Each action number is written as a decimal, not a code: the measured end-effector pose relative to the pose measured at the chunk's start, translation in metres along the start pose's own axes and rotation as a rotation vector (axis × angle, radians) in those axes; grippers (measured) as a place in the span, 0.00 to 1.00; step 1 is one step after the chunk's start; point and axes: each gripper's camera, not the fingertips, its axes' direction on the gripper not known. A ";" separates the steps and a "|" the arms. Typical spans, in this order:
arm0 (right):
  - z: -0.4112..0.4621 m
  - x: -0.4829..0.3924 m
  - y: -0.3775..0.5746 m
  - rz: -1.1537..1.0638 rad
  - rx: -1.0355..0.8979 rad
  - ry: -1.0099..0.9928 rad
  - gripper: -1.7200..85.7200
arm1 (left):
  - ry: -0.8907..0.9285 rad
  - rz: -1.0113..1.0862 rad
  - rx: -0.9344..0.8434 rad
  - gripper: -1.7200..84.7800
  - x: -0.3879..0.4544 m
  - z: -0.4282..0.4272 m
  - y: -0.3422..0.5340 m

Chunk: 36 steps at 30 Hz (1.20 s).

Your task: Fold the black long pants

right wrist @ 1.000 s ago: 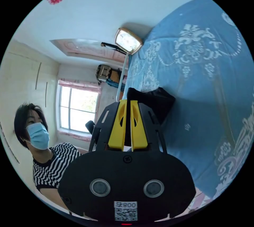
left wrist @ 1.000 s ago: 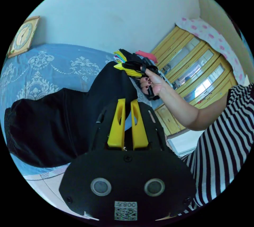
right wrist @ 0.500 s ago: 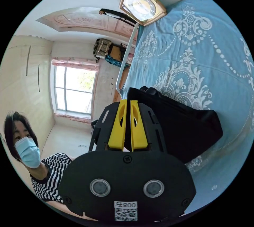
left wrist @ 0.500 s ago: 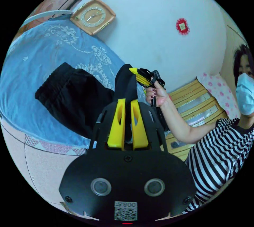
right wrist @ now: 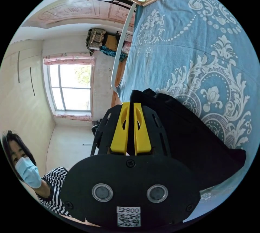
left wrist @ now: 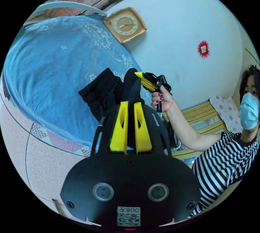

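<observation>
My left gripper (left wrist: 130,105) and right gripper (right wrist: 130,105) each pinch the pants (right wrist: 195,140), lifted at twelve o'clock above the bed (left wrist: 48,62). Mid-fold, I judge; next, lay them flat.

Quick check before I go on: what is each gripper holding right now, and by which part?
Both hold the black pants. The left gripper and right gripper each pinch a raised edge of the cloth; which part of the pants cannot be told.
</observation>
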 end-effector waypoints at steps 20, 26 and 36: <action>0.084 -0.027 -0.011 -0.114 -0.115 0.171 0.02 | -0.265 0.140 0.013 0.02 -0.024 -0.057 -0.041; 0.040 -0.053 0.020 -0.231 -0.046 0.113 0.02 | -0.340 0.051 -0.053 0.02 -0.062 -0.053 -0.052; 0.011 0.015 0.070 -0.005 0.028 0.201 0.02 | -0.360 0.072 -0.101 0.02 -0.087 -0.053 -0.053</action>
